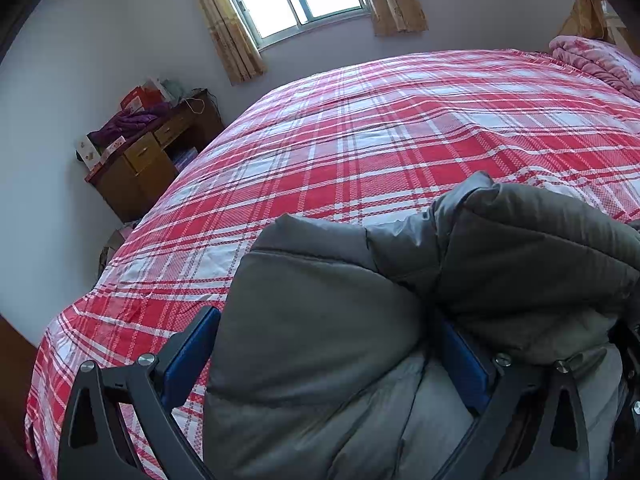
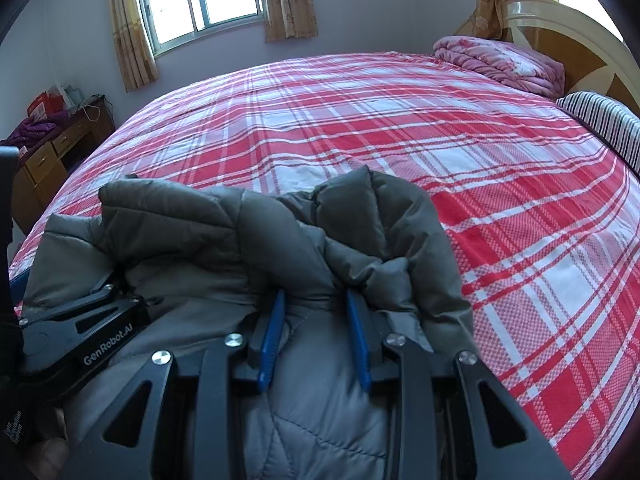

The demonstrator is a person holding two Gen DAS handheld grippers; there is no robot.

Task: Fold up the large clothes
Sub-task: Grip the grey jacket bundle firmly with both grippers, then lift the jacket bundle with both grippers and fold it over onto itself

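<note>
Gripping grey puffer jacket, left gripper printed "GenRobot.AI", plaid bedsheet

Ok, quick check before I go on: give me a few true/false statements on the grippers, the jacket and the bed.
1. The right gripper has grey puffer jacket fabric between its fingers. True.
2. The left gripper is off the jacket. False: jacket fabric fills the space between its fingers.
3. The bedsheet is plain blue. False: red and white plaid.
4. A pink folded blanket lies at the headboard end. True.
</note>
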